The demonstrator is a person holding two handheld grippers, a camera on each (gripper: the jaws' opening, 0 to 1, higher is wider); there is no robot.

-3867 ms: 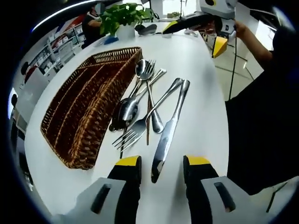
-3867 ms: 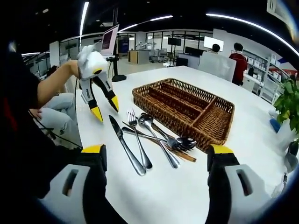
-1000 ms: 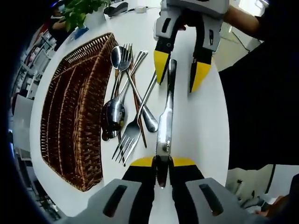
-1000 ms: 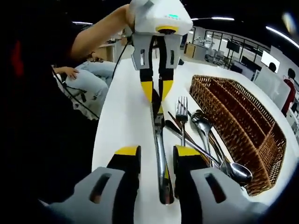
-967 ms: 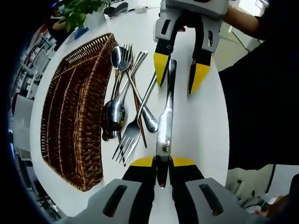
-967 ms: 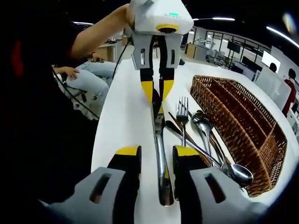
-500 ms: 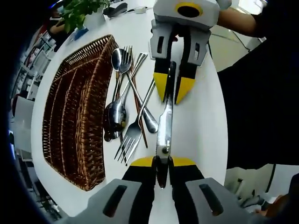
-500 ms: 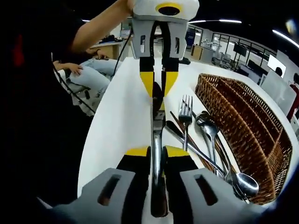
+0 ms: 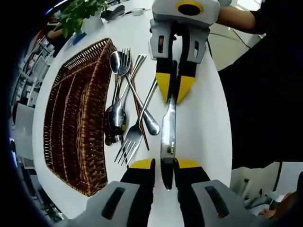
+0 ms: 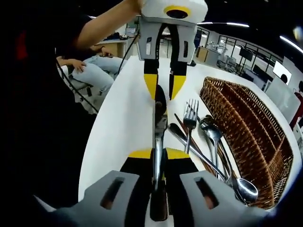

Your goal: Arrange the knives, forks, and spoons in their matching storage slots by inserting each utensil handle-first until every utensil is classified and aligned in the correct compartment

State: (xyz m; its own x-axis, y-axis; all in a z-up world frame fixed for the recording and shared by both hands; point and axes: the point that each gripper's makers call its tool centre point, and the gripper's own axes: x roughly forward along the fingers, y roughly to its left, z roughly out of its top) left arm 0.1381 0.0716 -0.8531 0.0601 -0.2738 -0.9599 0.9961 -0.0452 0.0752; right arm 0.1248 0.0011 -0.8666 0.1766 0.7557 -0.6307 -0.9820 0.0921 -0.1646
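- A table knife is lying lengthwise between the two grippers above the white table, its serrated blade end toward the left gripper and its handle toward the right gripper
- In the left gripper view, the left gripper's yellow-tipped jaws are sitting a little apart on either side of the blade tip, with a narrow gap showing on each side of the metal
- In the right gripper view, the right gripper's jaws are pressing together on the knife's handle, the handle end sticking out below them toward the camera
- In the left gripper view, the right gripper is reaching in from the top of the picture, its jaws closing on the handle; in the right gripper view, the left gripper is coming in from the top, its jaws standing slightly apart around the blade
- Just beside the knife, a loose heap of cutlery is lying on the table: a fork with its tines pointing toward the left gripper, a second fork, several spoons crossing one another, and a thin brown stick-like piece under them
- A brown wicker tray with long divided slots is sitting on the table on the far side of the heap from the knife, touching or nearly touching the spoons
- A potted green plant is standing at the far end of the table
- A person's bare forearm is holding the left gripper, and another person is sitting beyond the table edge
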